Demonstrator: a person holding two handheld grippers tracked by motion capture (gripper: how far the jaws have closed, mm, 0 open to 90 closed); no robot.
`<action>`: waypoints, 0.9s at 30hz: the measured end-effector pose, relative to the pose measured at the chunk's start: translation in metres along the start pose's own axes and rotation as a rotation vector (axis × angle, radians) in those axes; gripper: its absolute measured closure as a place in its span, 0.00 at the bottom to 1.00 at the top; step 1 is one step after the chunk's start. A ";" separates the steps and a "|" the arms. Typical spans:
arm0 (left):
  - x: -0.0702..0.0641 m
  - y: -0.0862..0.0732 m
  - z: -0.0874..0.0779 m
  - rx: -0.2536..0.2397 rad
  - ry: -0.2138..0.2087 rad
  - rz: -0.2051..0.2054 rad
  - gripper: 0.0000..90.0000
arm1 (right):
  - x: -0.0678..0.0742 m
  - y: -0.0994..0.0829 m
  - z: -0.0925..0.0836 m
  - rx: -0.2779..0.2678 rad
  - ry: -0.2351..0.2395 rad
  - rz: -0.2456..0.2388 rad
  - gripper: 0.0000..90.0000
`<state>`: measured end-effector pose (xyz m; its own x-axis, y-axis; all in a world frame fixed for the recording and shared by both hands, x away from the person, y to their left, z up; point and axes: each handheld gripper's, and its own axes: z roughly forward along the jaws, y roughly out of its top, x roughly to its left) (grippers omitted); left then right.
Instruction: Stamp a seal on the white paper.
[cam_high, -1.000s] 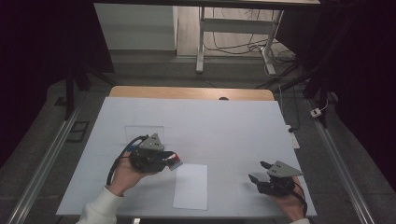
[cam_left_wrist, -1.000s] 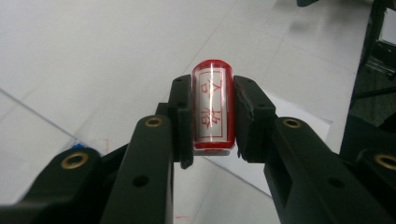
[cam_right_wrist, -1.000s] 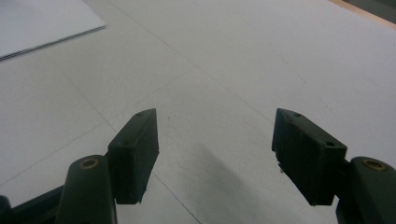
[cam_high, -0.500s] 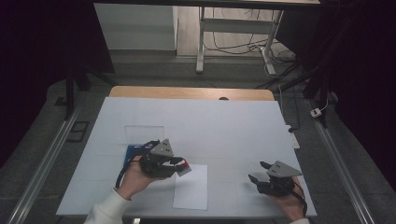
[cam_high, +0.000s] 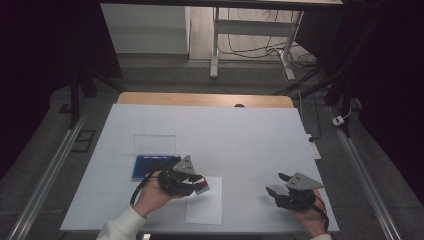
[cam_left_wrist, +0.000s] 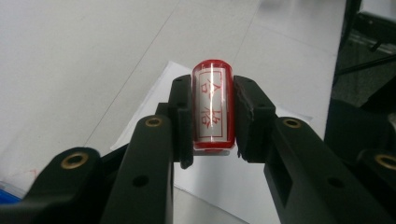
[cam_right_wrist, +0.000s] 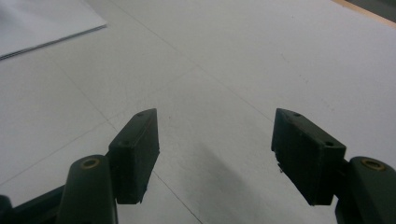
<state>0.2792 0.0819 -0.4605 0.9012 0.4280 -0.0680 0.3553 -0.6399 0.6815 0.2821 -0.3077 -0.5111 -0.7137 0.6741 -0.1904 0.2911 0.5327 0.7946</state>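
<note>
A red stamp (cam_left_wrist: 213, 108) with red characters on its clear face sits clamped between the jaws of my left gripper (cam_left_wrist: 212, 114). In the high view that left gripper (cam_high: 201, 187) hovers over the upper left corner of a white sheet of paper (cam_high: 207, 210) near the table's front edge. My right gripper (cam_high: 276, 184) rests at the front right of the table, jaws wide apart and nothing between them (cam_right_wrist: 215, 149). A corner of the paper (cam_right_wrist: 42, 21) lies at the upper left of the right gripper view.
A blue ink pad case (cam_high: 150, 166) with its clear lid (cam_high: 155, 144) raised stands left of the paper, behind my left hand. The white table cover (cam_high: 240, 135) ends at a wooden strip (cam_high: 200, 99) at the back. Metal rails run along both sides.
My left gripper has carried the red stamp rightward from beside the blue ink pad case to over the paper's corner. The right gripper has stayed put.
</note>
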 end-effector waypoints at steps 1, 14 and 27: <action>0.000 0.000 0.001 0.004 0.000 0.001 0.79 | 0.000 0.000 0.000 0.000 0.000 0.000 0.35; -0.003 -0.002 0.019 0.046 0.015 0.017 0.79 | 0.000 -0.001 0.001 -0.003 0.004 0.003 0.35; -0.007 -0.001 0.027 0.083 0.030 0.038 0.79 | 0.000 -0.001 0.001 0.003 0.002 0.001 0.35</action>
<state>0.2793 0.0620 -0.4806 0.9073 0.4200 -0.0204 0.3409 -0.7062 0.6205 0.2822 -0.3076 -0.5119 -0.7147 0.6735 -0.1888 0.2937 0.5339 0.7929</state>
